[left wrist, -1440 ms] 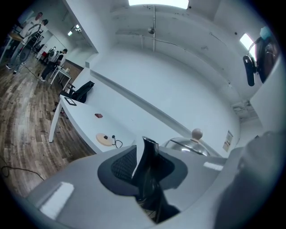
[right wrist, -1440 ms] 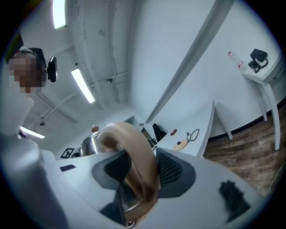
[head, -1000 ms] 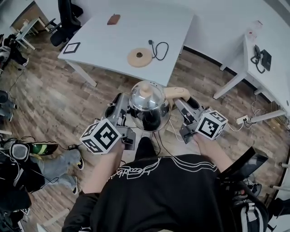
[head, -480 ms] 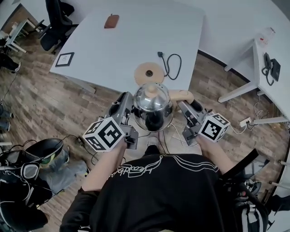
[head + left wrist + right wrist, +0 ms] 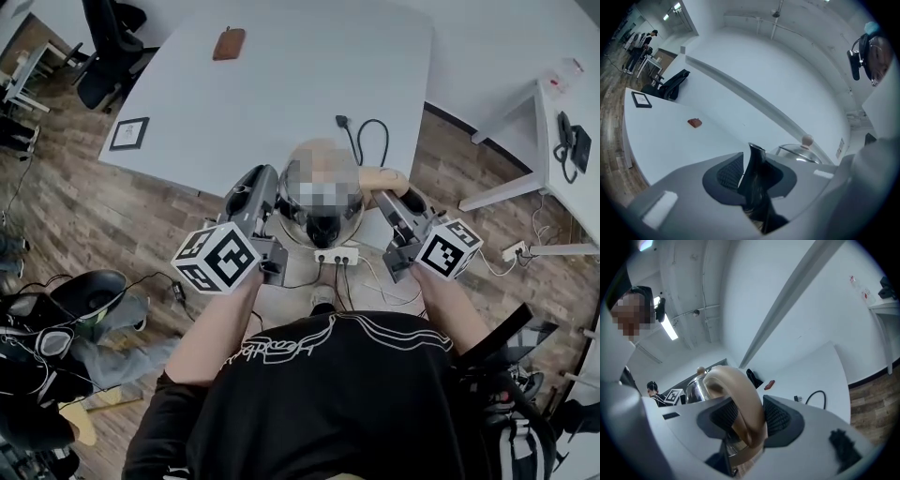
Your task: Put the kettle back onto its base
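The steel kettle (image 5: 323, 225) hangs at the white table's near edge, partly under a mosaic patch. My left gripper (image 5: 272, 192) is shut on its dark spout (image 5: 754, 173). The lid (image 5: 797, 151) with its pale knob shows past that gripper's jaws. My right gripper (image 5: 389, 192) is shut on the tan curved handle (image 5: 740, 399), with the shiny body (image 5: 696, 389) behind it. Only the far edge of the tan round base (image 5: 309, 145) shows beyond the kettle. Its black cord (image 5: 367, 141) lies to the right.
The white table (image 5: 281, 84) also carries a small brown object (image 5: 230, 42) and a framed card (image 5: 128, 132). A power strip (image 5: 336, 255) lies on the wood floor below the kettle. An office chair (image 5: 98, 47) stands far left, a second table (image 5: 572, 112) at right.
Both grippers have carried the kettle forward from over the floor to the table's near edge, where it now overlaps the tan base. The grips on spout and handle are unchanged.
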Available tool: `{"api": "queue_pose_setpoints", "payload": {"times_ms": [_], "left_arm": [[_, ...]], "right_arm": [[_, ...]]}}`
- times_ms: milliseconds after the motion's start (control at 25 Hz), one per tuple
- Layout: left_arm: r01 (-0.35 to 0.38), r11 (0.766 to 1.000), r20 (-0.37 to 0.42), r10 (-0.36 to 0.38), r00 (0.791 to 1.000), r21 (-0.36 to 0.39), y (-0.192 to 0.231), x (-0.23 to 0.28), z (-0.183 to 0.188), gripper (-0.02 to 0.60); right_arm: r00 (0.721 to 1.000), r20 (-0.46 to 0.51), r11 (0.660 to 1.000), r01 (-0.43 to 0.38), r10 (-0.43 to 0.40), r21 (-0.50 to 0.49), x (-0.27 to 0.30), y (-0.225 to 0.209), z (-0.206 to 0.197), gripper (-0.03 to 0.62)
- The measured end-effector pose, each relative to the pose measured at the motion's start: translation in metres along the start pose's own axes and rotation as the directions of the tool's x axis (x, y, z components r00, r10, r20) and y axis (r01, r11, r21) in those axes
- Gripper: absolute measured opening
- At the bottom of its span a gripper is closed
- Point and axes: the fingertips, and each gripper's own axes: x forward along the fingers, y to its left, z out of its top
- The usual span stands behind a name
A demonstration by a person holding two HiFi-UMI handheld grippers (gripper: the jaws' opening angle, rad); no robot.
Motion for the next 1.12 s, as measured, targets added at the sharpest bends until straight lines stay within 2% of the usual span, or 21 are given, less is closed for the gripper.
{"api": "queue_pose_setpoints", "payload": {"times_ms": [360,640,1120], "left_arm": [[0.098,0.989,0.071,-0.107,0.992,0.113,0.007,0.046,0.027,0.067],[0.164,0.972,0.048,-0.174,0.984,0.166,0.016,0.086,0.026,0.064],[0.205,0.967,0.020,-0.211,0.977,0.153,0.048,0.104,0.001,0.063]], "right_arm": [[0.999,-0.010,0.992,-0.046,0.046,-0.119,0.026,-0.022,0.015,0.163],[1.000,0.010,0.988,-0.024,0.026,-0.150,0.042,-0.054,0.015,0.161],[1.000,-0.021,0.985,0.014,-0.018,-0.174,0.057,-0.081,-0.011,0.158]]}}
